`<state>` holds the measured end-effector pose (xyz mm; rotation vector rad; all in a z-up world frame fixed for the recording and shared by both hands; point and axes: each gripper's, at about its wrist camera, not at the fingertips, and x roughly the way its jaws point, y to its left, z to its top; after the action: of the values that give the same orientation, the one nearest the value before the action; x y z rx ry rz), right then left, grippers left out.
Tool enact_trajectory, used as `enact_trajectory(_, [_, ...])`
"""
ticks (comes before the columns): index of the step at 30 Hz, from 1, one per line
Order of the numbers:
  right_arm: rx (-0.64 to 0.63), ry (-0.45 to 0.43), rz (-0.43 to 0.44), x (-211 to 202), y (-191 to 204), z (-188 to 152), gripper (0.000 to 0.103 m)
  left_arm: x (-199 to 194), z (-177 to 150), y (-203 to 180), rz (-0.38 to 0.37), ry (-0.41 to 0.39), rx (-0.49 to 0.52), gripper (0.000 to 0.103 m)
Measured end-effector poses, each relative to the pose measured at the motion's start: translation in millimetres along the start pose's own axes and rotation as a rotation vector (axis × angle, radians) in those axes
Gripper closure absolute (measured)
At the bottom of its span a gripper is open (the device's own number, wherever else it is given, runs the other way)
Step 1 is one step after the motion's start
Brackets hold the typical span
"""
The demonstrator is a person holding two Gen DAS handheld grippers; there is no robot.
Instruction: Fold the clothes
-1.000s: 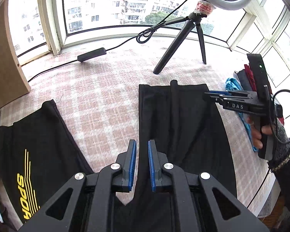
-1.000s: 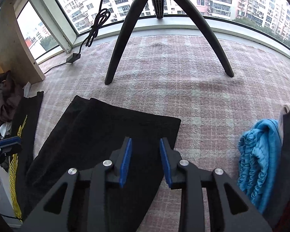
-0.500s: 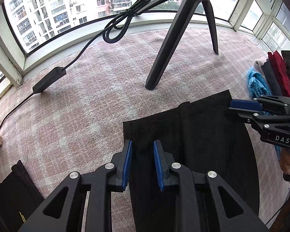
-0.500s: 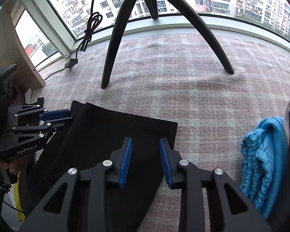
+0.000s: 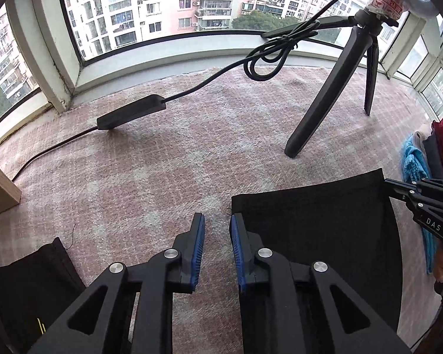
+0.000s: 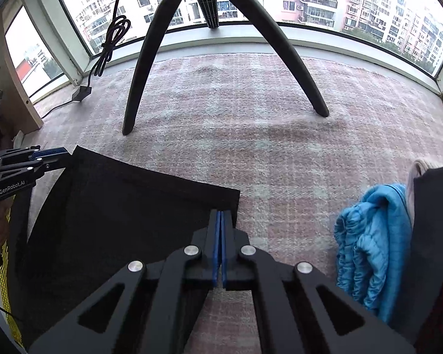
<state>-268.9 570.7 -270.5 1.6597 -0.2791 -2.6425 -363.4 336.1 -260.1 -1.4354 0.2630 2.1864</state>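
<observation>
The pink checked rug (image 5: pixel 168 159) fills the floor under the curved windows, and everything gets placed off the black tripod (image 6: pixel 221 44) that stands on it. On the near side of the tripod's feet lies the black garment (image 6: pixel 118 206), folded flat on the rug; its straight end edge faces the tripod and its long axis runs from that edge back toward the person, so it points at the windows. In the left wrist view the same garment (image 5: pixel 316 230) sits below and slightly right of the tripod's (image 5: pixel 330 88) nearest foot. A second black piece with yellow print (image 5: pixel 29 292) lies well off to the tripod's left, partly out of frame. To the tripod's right there's a pile of folded clothes, a blue quilted piece (image 6: pixel 372 244) on its near side. A black cable with an inline box (image 5: pixel 131 112) trails over the rug left of the tripod.

Now the tools. The right gripper (image 6: pixel 220 221) is clamped, pads pressed together on the garment's corner on the tripod's right side; it shows again (image 5: pixel 398 185) in the other view at that same corner. The left gripper (image 5: pixel 217 230) hangs at the opposite corner, jaws narrow and opening, one finger over the cloth edge, bare rug showing in the gap
</observation>
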Motion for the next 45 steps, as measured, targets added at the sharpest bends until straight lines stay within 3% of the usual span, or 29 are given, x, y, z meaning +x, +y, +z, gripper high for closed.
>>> enact_trajectory(4, [0.033,0.006,0.041,-11.0,-4.2,-0.7,0.102,-44.2,-19.5,3.1,-0.082,-0.018,0.011,0.087])
enact_trajectory(9, [0.077,-0.029,0.155,-70.9,-9.1,-17.1,0.099,-137.6,-72.4,-25.5,-0.151,-0.042,0.157,0.084])
enact_trajectory(14, [0.047,-0.051,0.211,-166.2,-15.3,-54.9,0.098,-213.5,-158.7,-55.9,-0.191,0.032,0.23,0.075])
enact_trajectory(16, [0.05,-0.053,0.242,-200.6,-22.2,-67.8,0.085,-230.7,-197.1,-74.8,-0.251,0.082,0.214,0.073])
enact_trajectory(18, [0.048,-0.072,0.249,-222.8,-25.7,-77.2,0.067,-226.7,-232.7,-105.2,-0.322,0.138,0.231,0.071])
enact_trajectory(19, [0.029,-0.075,0.226,-228.5,-25.3,-80.4,0.064,-223.6,-248.6,-124.5,-0.34,0.151,0.264,0.071])
enact_trajectory(23, [0.02,-0.09,0.16,-240.1,-28.6,-84.0,0.064,-198.7,-297.8,-193.0,-0.411,0.195,0.367,0.071])
enact_trajectory(25, [0.016,-0.091,0.155,-245.1,-29.6,-87.0,0.064,-185.9,-314.4,-216.0,-0.395,0.213,0.412,0.071])
enact_trajectory(28, [-0.015,-0.051,0.144,-258.3,-27.6,-94.8,0.064,-182.0,-329.4,-224.2,-0.347,0.249,0.432,0.071])
enact_trajectory(31, [-0.052,-0.097,0.196,-306.9,-30.3,-108.6,0.064,-199.2,-331.8,-207.6,-0.366,0.218,0.375,0.07])
enact_trajectory(33, [-0.11,-0.19,0.105,-338.4,-27.8,-121.2,0.062,-201.4,-332.0,-202.3,-0.369,0.201,0.348,0.065])
enact_trajectory(34, [-0.125,-0.234,0.053,-346.4,-26.9,-127.1,0.055,-197.4,-332.6,-205.1,-0.376,0.201,0.347,0.065])
enact_trajectory(37, [-0.107,-0.288,0.035,-337.9,-30.4,-137.4,0.047,-180.4,-337.6,-222.8,-0.39,0.204,0.364,0.065])
enact_trajectory(42, [-0.055,-0.188,0.118,-266.5,-25.7,-129.8,0.047,-150.2,-343.0,-255.9,-0.313,0.181,0.434,0.065])
enact_trajectory(45, [-0.059,-0.156,0.147,-224.4,-12.7,-116.1,0.047,-143.4,-334.5,-253.5,-0.29,0.173,0.397,0.069])
